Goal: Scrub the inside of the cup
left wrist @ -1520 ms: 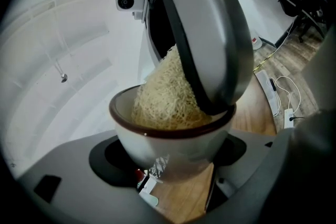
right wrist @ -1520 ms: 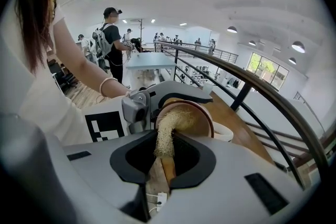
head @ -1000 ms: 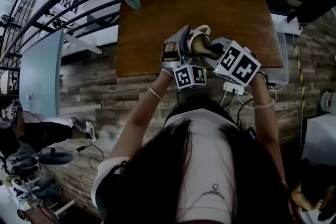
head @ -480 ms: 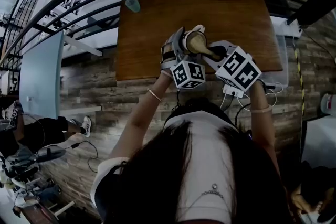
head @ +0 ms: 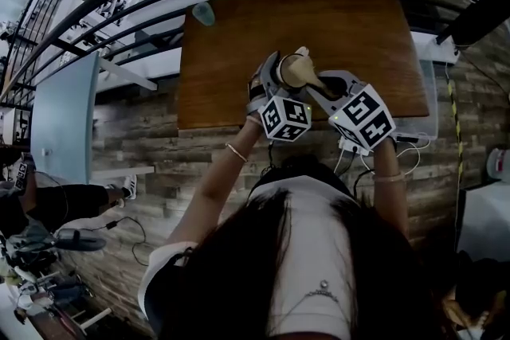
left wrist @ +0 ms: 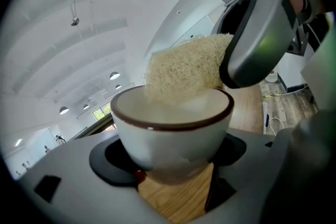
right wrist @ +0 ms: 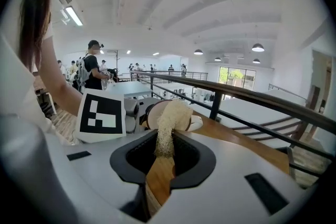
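The cup (left wrist: pixel 170 128) is in the air over the near edge of the tabletop (head: pixel 358 28). The wide-spread fingers (left wrist: pixel 68 176) of your left gripper (left wrist: pixel 170 165) clamp its white body. The loofah scrubber (left wrist: pixel 184 68) has its head at the rim, dipping inside. Its wooden handle is pinched between the nearly closed fingers (right wrist: pixel 231 165) of your right gripper (right wrist: pixel 163 157). Over the last second you have rolled both wrists a little with hardly any travel. That looks like scrubbing under way, with a fresh stretch of inner wall meeting the fibres.
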Tool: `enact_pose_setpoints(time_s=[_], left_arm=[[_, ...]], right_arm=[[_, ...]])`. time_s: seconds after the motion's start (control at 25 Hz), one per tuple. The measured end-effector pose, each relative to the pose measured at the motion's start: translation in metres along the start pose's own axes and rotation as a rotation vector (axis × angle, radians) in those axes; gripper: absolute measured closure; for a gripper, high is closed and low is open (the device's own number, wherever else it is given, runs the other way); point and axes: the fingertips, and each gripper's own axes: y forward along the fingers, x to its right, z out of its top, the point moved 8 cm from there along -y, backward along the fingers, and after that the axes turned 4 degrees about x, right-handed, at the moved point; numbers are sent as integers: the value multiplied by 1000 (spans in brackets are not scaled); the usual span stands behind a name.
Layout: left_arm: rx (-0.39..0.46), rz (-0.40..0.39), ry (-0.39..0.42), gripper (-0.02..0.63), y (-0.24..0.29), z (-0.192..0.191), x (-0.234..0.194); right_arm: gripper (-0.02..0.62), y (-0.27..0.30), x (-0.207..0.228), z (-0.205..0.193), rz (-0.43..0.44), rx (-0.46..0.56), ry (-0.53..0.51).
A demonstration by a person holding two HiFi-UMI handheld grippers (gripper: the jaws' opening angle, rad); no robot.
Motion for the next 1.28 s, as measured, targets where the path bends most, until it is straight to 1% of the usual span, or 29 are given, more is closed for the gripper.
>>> enact_pose_setpoints(time_s=[0.2,0.36,0.44,0.6,0.96,1.28], left_arm=[[-9,3,-48,201,-2,1,-1],[-12,11,-84,201,-5,0,-5],[-12,5,-97,201,-5,-7,-4],[-15,9,-123,201,-10,-15,-12],[-31,27,-208,201,-20,-17,-19],[-56,27,-294,201,-26,-22,-23]], right_arm=[[518,-7,9,0,-27,87,66],[518,-11,19,-2,-69,117,93],[518,-13,23,-4,-91,130,113],[518,-11,26,-7,-127,145,151],[518,-18,35,-16,-193,174,214],[518,-19,38,-29,-237,166,249]])
